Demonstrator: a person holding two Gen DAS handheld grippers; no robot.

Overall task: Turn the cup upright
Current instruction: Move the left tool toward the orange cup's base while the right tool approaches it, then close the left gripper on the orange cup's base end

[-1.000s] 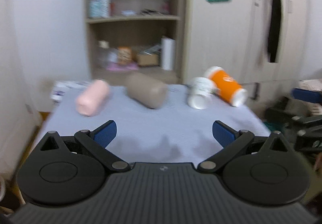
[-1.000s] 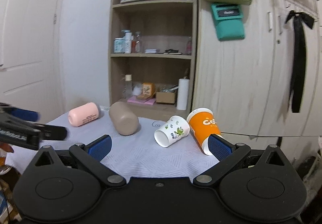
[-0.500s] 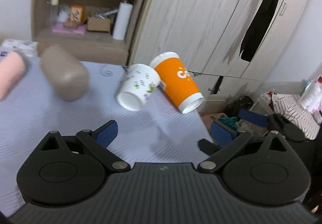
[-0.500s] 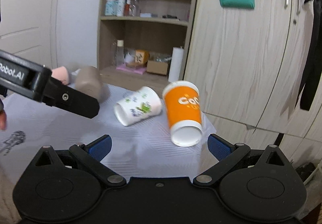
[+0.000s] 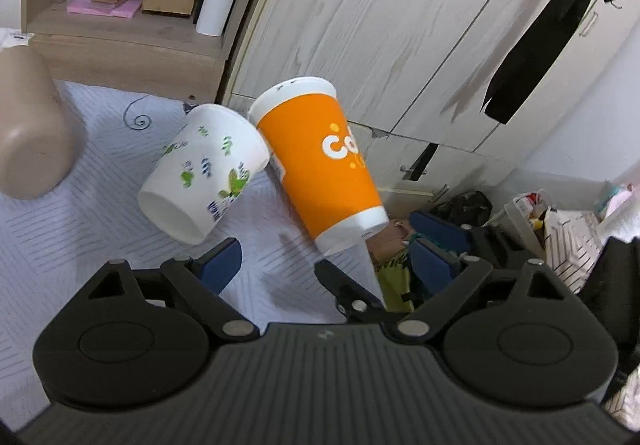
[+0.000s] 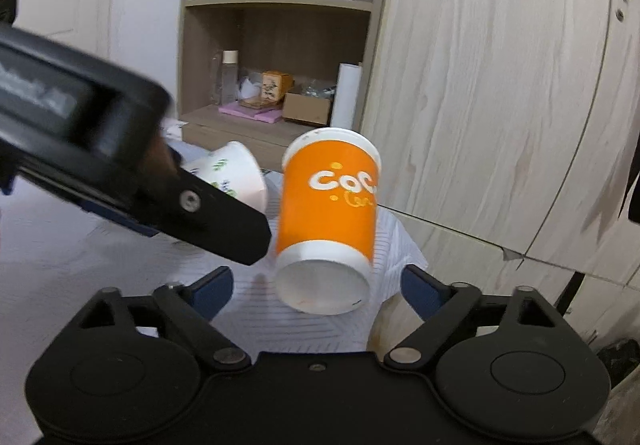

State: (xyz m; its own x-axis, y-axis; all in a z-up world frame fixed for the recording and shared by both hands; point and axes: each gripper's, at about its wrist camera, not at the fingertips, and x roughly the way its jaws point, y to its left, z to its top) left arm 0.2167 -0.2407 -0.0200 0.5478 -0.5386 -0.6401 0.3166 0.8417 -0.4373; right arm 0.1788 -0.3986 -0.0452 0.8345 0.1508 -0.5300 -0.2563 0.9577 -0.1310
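An orange paper cup (image 5: 324, 169) lies on its side at the table's right edge, base toward me; in the right wrist view (image 6: 328, 213) it sits just ahead of my fingers. A white cup with leaf print (image 5: 204, 173) lies on its side, touching the orange cup's left; in the right wrist view (image 6: 236, 173) my left gripper partly hides it. My left gripper (image 5: 324, 257) is open and empty just short of both cups. My right gripper (image 6: 316, 285) is open, its jaws either side of the orange cup's base, not touching.
A beige cup (image 5: 32, 133) lies on its side at the left of the white tablecloth (image 5: 80, 237). A wooden shelf unit (image 6: 280, 57) and wardrobe doors (image 6: 480, 105) stand behind the table. The table's right edge drops off beside the orange cup.
Both grippers have moved forward and right toward the white and orange cups, which now fill more of each view. The right gripper has closed in around the orange cup's base.
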